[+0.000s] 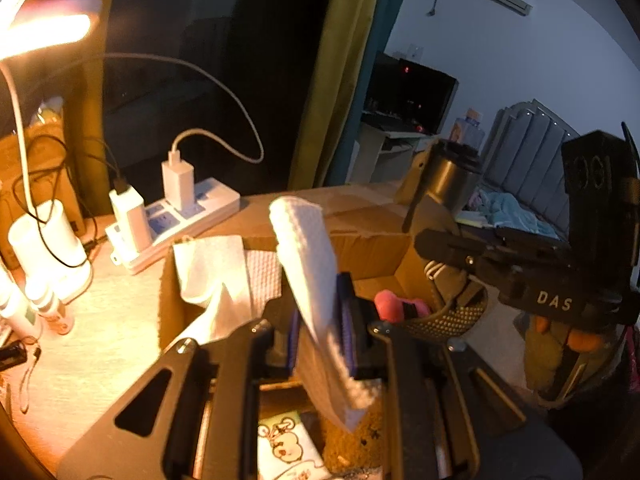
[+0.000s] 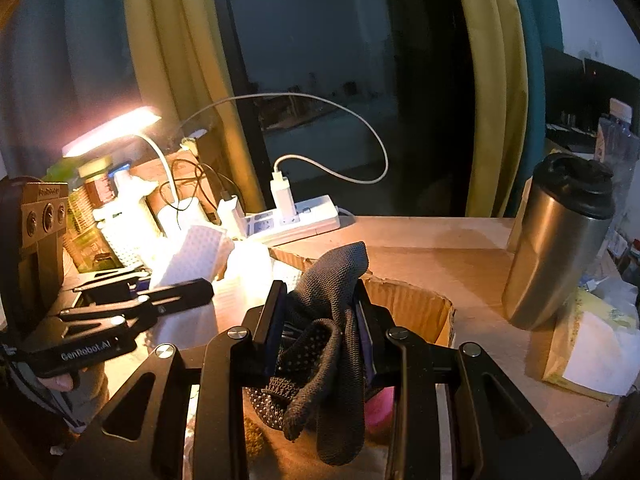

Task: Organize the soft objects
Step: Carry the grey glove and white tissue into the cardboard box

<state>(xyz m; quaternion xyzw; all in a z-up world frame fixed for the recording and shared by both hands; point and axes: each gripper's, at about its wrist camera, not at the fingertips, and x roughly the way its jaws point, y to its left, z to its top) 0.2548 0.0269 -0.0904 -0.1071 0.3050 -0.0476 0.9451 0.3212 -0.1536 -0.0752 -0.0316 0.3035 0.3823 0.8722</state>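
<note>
My left gripper is shut on a white textured cloth and holds it above an open cardboard box. A second white cloth hangs over the box's left wall. A pink soft thing lies inside the box. My right gripper is shut on a dark dotted knit glove, held over the same box. The right gripper also shows in the left wrist view, with the glove hanging from it. The left gripper and its white cloth show at the left of the right wrist view.
A white power strip with chargers and cables lies behind the box. A lit desk lamp stands at the left with small bottles. A steel tumbler and a tissue pack stand at the right on the wooden table.
</note>
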